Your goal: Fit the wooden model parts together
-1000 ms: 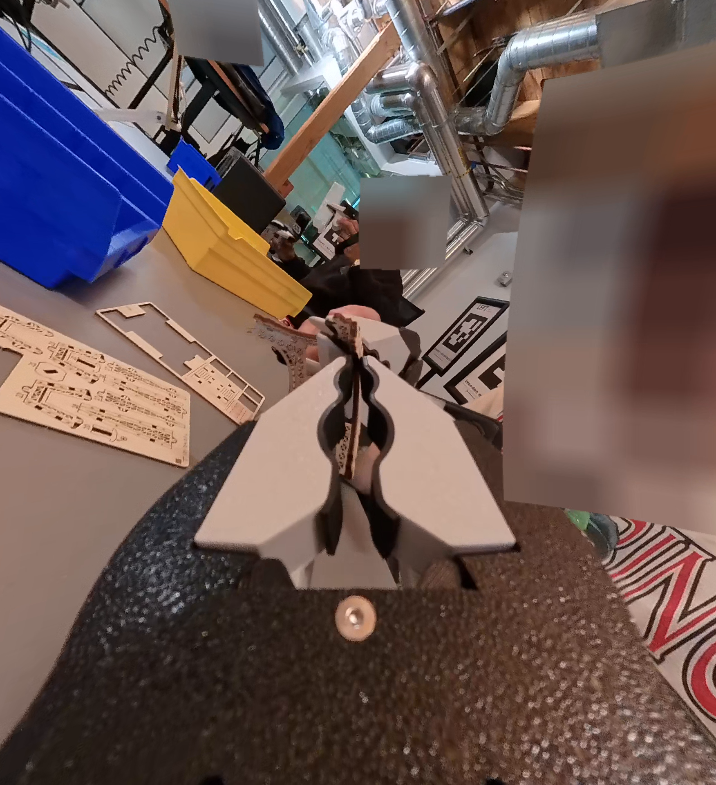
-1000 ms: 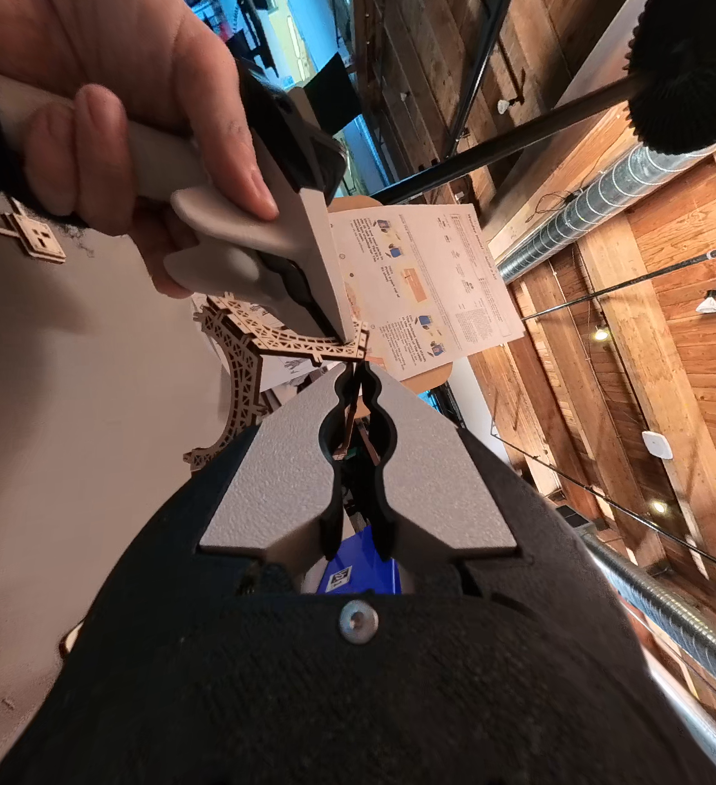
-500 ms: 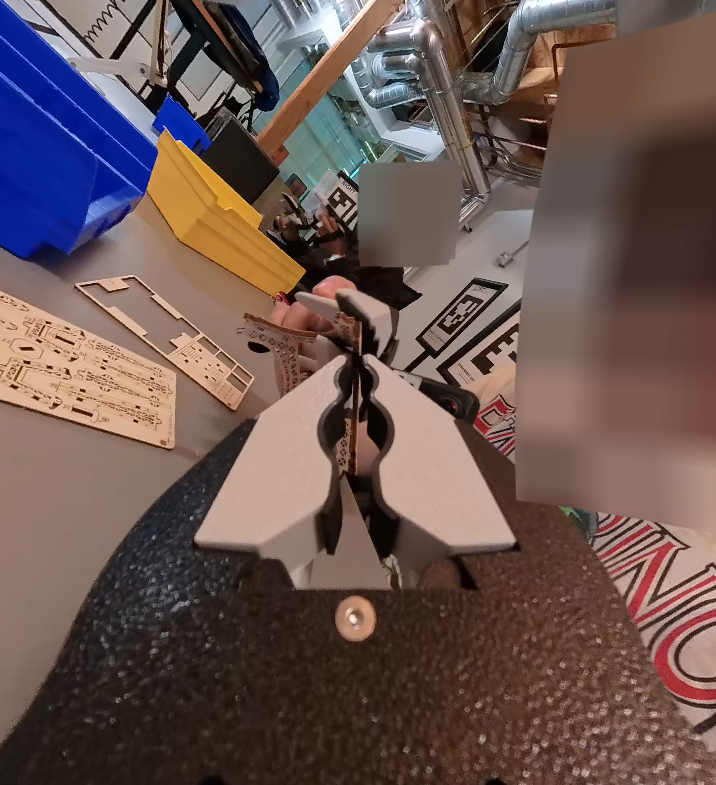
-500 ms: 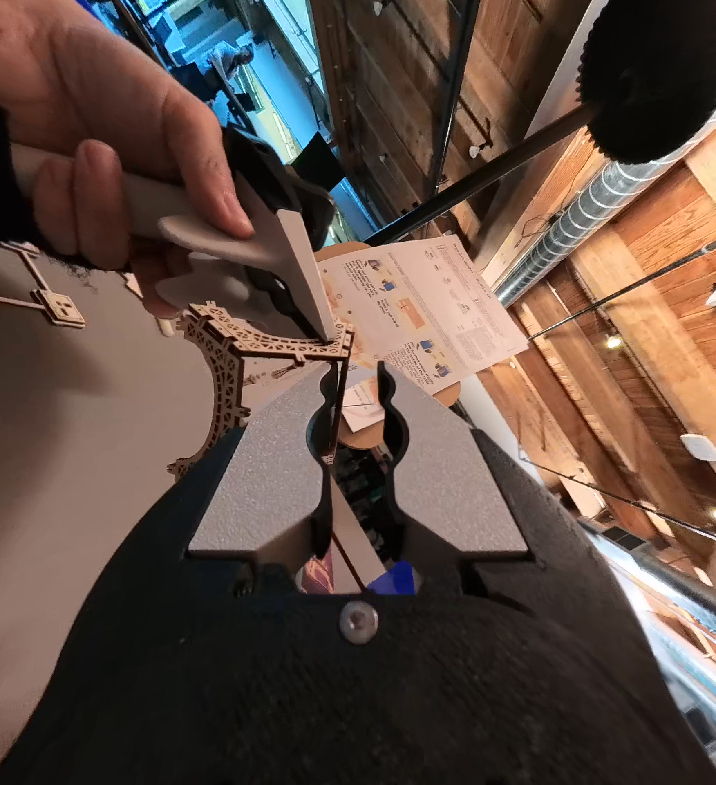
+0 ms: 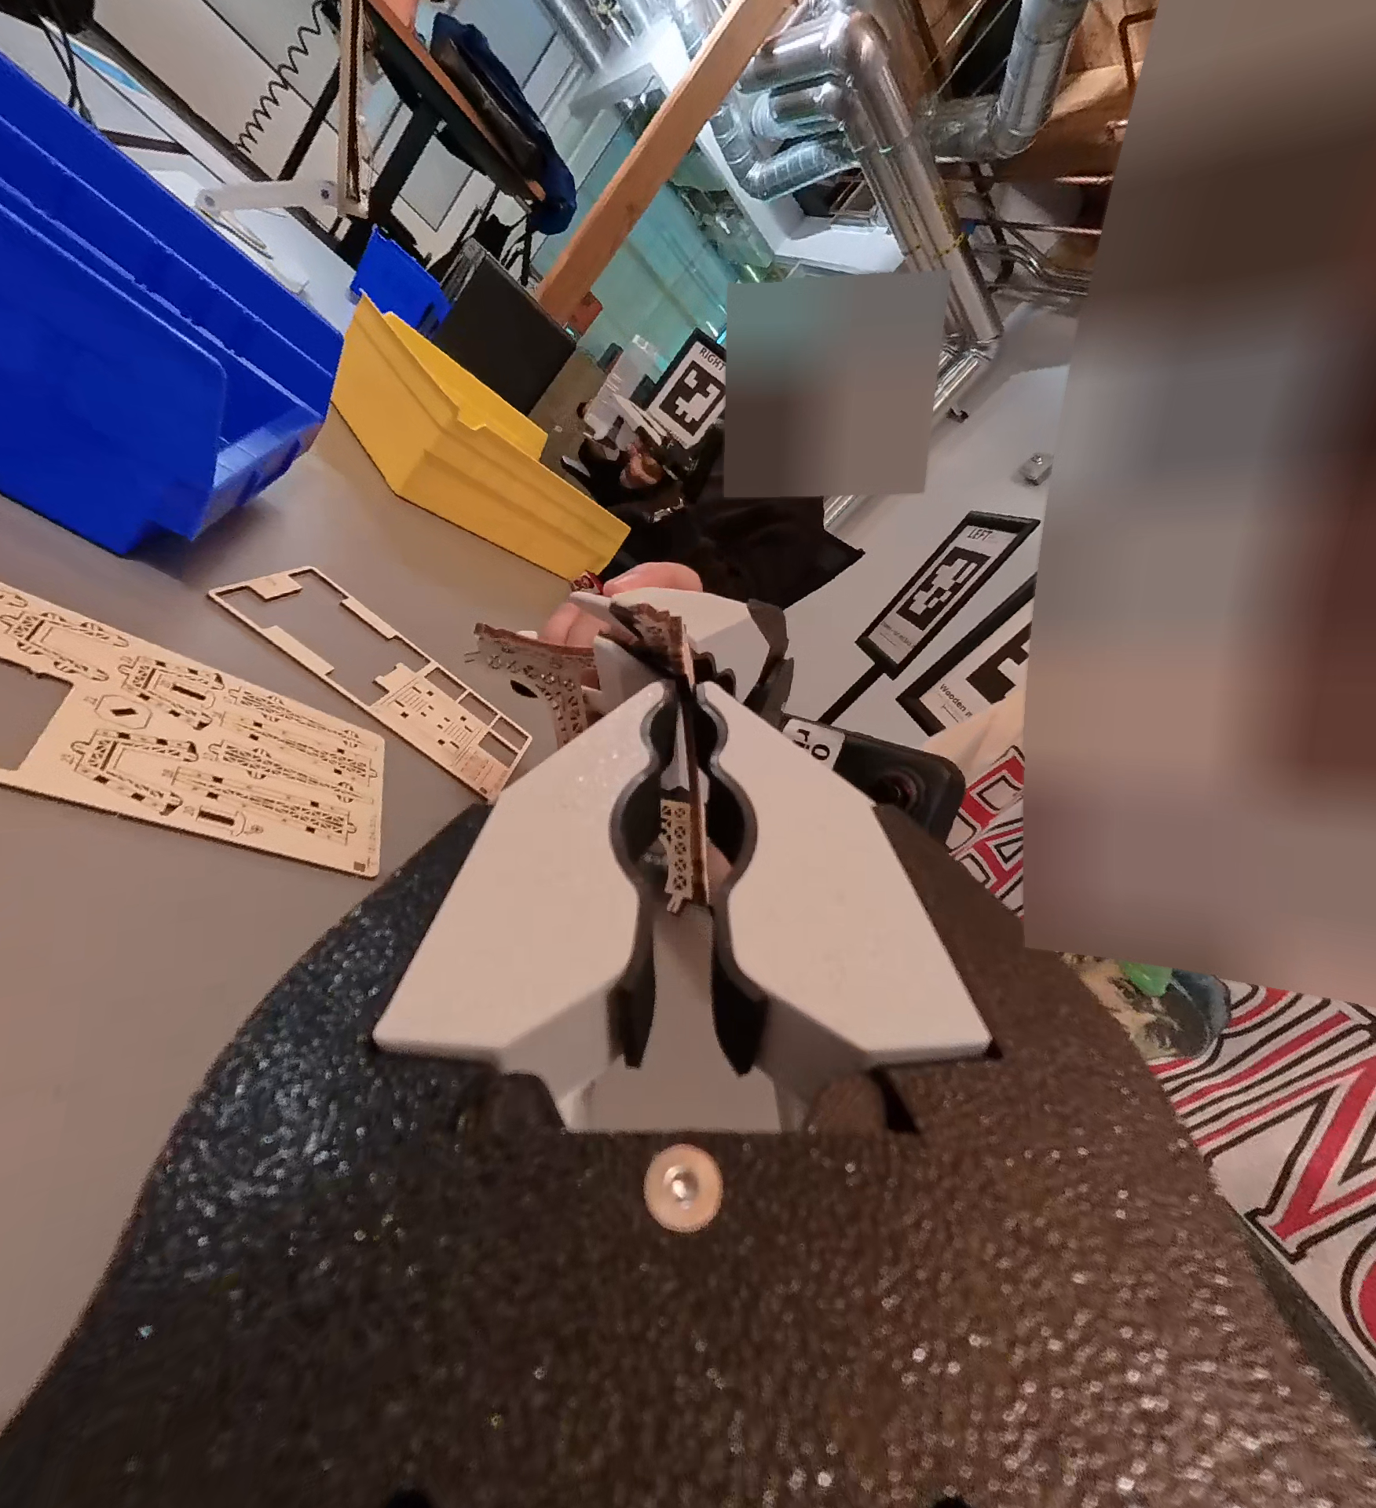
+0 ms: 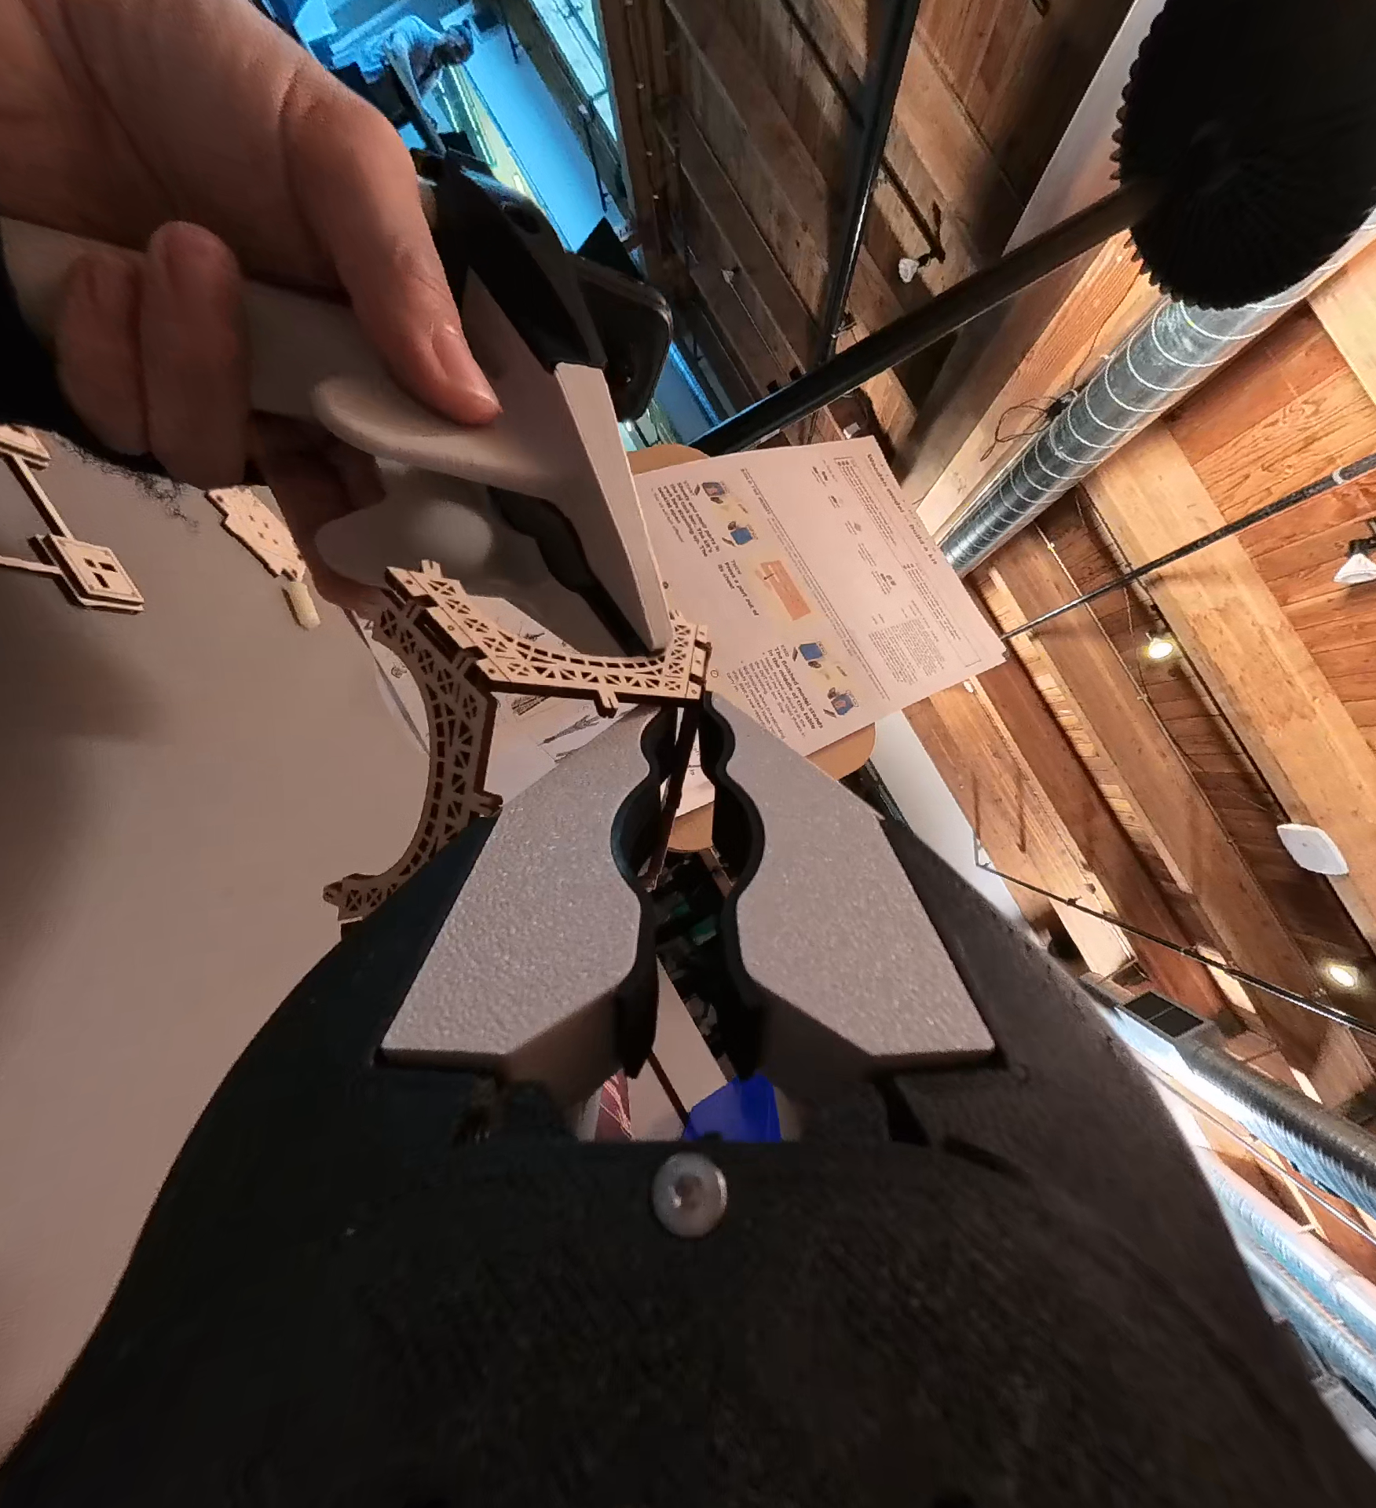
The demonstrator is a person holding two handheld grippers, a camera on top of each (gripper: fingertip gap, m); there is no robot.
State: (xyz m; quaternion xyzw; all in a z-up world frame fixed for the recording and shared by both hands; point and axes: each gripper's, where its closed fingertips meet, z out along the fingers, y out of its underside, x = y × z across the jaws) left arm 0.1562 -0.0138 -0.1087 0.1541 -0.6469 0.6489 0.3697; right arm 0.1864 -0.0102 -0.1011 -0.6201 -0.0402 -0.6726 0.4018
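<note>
My left gripper (image 5: 681, 694) is shut on a thin wooden lattice panel (image 5: 675, 840), seen edge-on between its fingers. In the right wrist view a hand (image 6: 203, 204) holds that left gripper (image 6: 652, 640), whose tips pinch the top corner of a wooden arch assembly (image 6: 456, 718) held above the table. My right gripper (image 6: 678, 714) is shut on a thin dark wooden panel (image 6: 668, 783), seen edge-on, just under that corner. The right gripper (image 5: 644, 628) also shows in the left wrist view, tip to tip with mine, beside the arch part (image 5: 542, 677).
On the grey table (image 5: 97, 938) lie a laser-cut wooden sheet (image 5: 179, 751) and an emptied frame (image 5: 375, 653). Blue bins (image 5: 97, 326) and a yellow bin (image 5: 456, 457) stand behind. Loose wooden bits (image 6: 89, 571) and an instruction sheet (image 6: 815, 587) show in the right wrist view. The grippers are tip to tip, or close to it.
My right gripper was shut, opened half a second ago, and is now shut again on the thin panel. The arch assembly has come closer. My left gripper stays shut.
</note>
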